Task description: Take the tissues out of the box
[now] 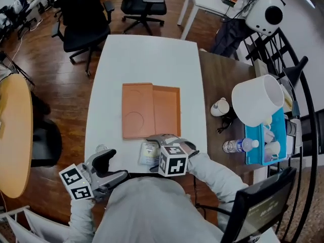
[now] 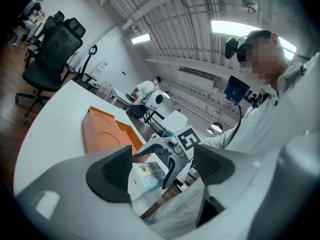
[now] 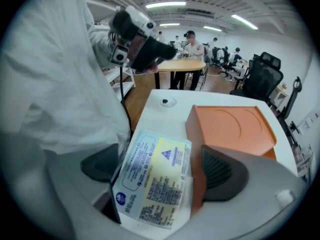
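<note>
An orange box (image 1: 151, 110) lies opened out flat in the middle of the white table (image 1: 147, 59). A tissue pack (image 1: 149, 154) with a blue and yellow label lies near the table's front edge, just in front of the box. My right gripper (image 1: 158, 147) reaches over it from the right. In the right gripper view the pack (image 3: 155, 179) sits between the wide-apart jaws of the right gripper (image 3: 160, 169), and the right pad stands clear of it, with the orange box (image 3: 235, 124) behind. My left gripper (image 1: 112, 165) is open and empty at the front left. In its own view the left gripper (image 2: 162, 169) looks toward the pack (image 2: 150, 174).
A small clear round thing (image 1: 101, 148) lies on the table by the left gripper. To the right a brown table holds a large white bowl shape (image 1: 258, 99), a water bottle (image 1: 238, 146) and a blue tray (image 1: 260, 146). Office chairs (image 1: 83, 24) stand beyond; a round wooden table (image 1: 12, 135) is left.
</note>
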Action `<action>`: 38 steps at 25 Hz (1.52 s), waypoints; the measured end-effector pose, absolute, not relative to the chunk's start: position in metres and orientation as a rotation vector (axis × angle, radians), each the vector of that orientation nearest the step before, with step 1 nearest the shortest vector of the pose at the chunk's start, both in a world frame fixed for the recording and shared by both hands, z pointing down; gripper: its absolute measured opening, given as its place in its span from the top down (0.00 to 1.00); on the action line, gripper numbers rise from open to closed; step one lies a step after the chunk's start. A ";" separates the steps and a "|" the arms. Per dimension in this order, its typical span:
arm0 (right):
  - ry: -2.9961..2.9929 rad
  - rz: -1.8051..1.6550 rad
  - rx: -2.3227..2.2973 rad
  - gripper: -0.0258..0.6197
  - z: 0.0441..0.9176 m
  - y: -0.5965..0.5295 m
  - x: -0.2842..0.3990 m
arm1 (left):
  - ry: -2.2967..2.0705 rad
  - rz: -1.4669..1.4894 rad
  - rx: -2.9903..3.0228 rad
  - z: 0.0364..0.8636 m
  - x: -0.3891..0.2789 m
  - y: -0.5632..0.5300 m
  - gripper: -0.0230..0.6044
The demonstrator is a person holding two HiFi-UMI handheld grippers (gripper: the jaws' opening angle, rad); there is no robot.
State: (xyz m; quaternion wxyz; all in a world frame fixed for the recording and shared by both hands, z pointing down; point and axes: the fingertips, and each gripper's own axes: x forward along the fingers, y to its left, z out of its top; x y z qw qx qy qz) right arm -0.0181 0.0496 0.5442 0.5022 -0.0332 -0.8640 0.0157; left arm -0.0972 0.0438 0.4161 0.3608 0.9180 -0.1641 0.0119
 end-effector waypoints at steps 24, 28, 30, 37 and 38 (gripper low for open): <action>-2.663 0.303 0.834 0.90 0.354 -0.038 0.058 | -0.359 0.031 2.404 0.417 -0.071 0.030 0.37; -2.701 0.417 0.866 0.96 0.362 -0.037 0.073 | -0.357 0.046 2.411 0.423 -0.062 0.024 0.37; -2.700 0.465 0.885 0.96 0.367 -0.035 0.083 | -0.333 0.051 2.411 0.426 -0.052 0.021 0.37; -2.657 0.513 0.898 0.96 0.372 -0.027 0.080 | -0.300 0.081 2.418 0.414 -0.049 0.027 0.37; -2.660 0.504 0.892 0.96 0.370 -0.028 0.078 | -0.306 0.085 2.427 0.412 -0.051 0.026 0.37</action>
